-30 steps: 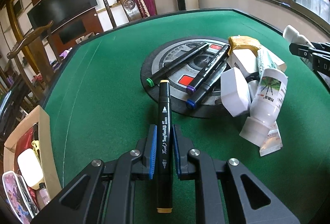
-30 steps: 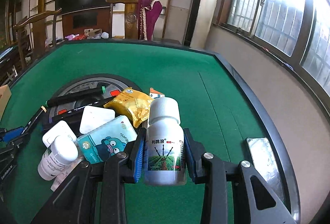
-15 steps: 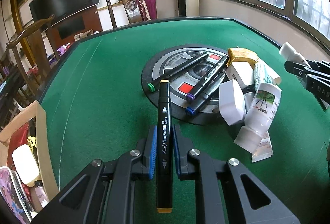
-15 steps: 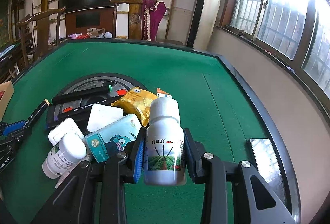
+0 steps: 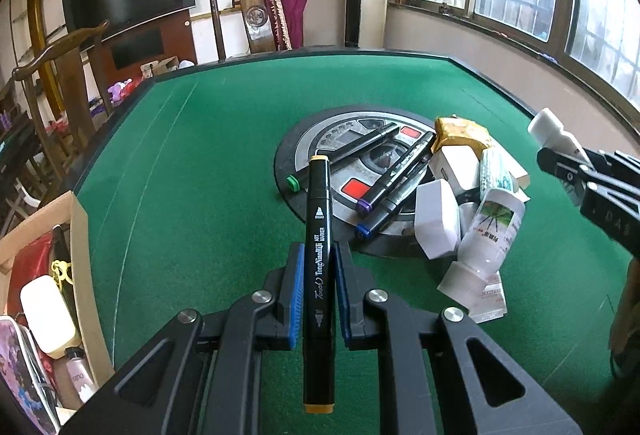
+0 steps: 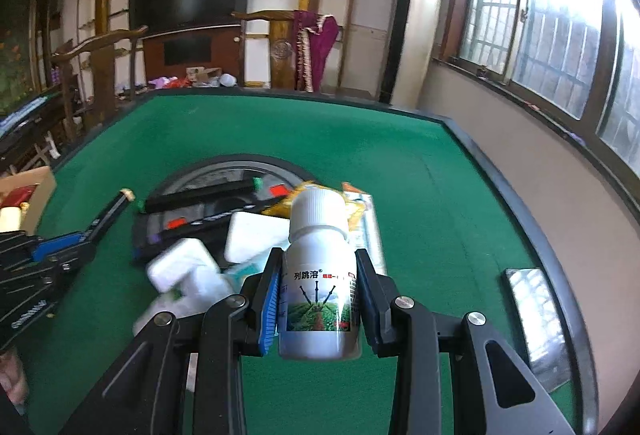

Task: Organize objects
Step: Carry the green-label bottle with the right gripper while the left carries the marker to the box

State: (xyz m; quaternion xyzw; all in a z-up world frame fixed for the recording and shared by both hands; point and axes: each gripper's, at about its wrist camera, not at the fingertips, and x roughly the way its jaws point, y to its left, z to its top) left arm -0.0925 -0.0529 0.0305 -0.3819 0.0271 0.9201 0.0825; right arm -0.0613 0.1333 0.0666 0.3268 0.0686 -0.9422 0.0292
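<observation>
Left claw: our left gripper (image 5: 319,295) has its ribbed blue pads (image 5: 295,299) clamped on a slim black marker (image 5: 319,267); matte barrel, white lettering, orange end caps
Marker axis: long axis along the fingers, far cap pointing away toward the round panel (image 5: 320,151)
Right claw: our right gripper (image 6: 318,299) is clamped on a smooth white plastic bottle (image 6: 318,275); cylindrical, glossy printed label, cap pointing forward and up
Pile: we see three more markers (image 5: 394,175), a yellow crinkled packet (image 5: 460,129), white boxes and a second bottle (image 5: 490,231) lying tipped, cap toward us
Surface: green felt table (image 5: 200,175), dark raised rim
Room: wooden chairs, dark television, barred windows; open cardboard box (image 5: 80,235) at the left edge
</observation>
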